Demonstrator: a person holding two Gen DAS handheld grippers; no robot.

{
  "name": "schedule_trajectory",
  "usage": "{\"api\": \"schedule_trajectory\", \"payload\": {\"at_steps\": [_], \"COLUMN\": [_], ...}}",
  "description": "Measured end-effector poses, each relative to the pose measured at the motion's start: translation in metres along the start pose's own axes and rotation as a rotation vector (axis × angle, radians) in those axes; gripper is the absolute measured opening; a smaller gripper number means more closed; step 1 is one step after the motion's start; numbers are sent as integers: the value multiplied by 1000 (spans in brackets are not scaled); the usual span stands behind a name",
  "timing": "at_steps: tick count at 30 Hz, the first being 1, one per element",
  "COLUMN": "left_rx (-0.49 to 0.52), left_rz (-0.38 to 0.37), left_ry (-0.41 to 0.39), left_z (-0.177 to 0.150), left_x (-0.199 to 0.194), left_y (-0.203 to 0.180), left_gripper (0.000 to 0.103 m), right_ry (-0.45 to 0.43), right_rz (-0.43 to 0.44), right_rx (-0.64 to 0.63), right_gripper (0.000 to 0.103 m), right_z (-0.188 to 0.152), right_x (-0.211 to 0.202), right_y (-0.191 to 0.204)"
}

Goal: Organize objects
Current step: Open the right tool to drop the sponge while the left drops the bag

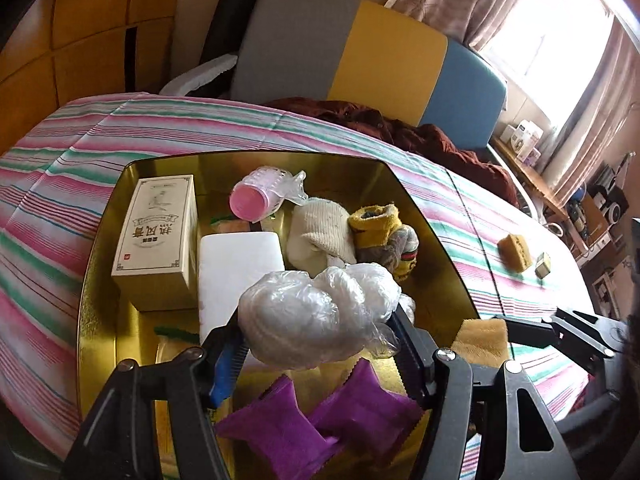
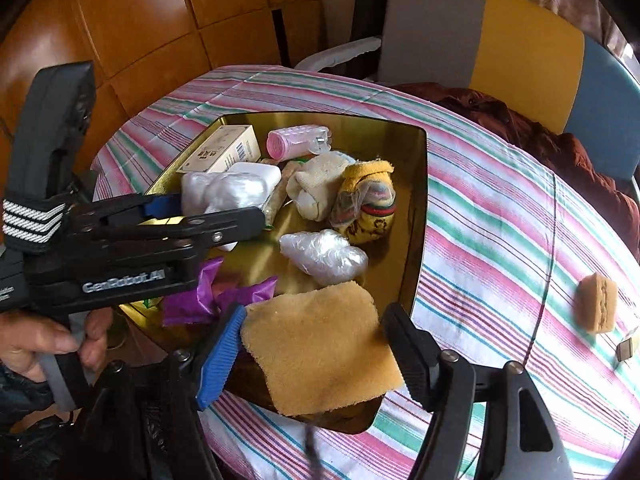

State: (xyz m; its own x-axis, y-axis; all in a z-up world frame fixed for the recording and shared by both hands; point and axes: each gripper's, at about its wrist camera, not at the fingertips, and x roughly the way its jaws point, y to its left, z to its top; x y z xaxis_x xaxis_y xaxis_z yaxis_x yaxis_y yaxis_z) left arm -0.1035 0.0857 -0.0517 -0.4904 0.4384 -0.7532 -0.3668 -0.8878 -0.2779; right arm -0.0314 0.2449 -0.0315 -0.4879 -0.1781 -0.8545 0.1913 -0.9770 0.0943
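A home bedroom: striped bedsheet [image 1: 80, 168], padded headboard [image 1: 360, 52], curtained window [image 1: 560, 20].

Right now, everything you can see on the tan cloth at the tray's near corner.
The tan cloth is a flat, roughly rectangular piece of fuzzy fabric, golden-tan, with frayed-looking edges. It lies over the near corner of the gold tray, partly overhanging the rim toward the striped sheet. It sits between the fingers of the right tongs; the blue pad meets its left edge, while the other pad stands clear. A purple packet lies just beside it.
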Motion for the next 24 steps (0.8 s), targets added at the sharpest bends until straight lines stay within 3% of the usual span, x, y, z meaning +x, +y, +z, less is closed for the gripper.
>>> {"api": "schedule_trajectory", "payload": {"at_steps": [3,24], "left_rx": [-1,92], "left_rz": [10,123], "left_ry": [8,-55], "left_z": [-1,-12], "left_x": [3,-8], "left_y": [1,-13], "left_gripper": [67,72], "right_ry": [1,-33], "right_rz": [-3,12], "right_rx": [-5,39], "right_gripper": [82,82], "right_z": [-2,-11], "right_x": [1,-8], "right_y": [3,4]}}
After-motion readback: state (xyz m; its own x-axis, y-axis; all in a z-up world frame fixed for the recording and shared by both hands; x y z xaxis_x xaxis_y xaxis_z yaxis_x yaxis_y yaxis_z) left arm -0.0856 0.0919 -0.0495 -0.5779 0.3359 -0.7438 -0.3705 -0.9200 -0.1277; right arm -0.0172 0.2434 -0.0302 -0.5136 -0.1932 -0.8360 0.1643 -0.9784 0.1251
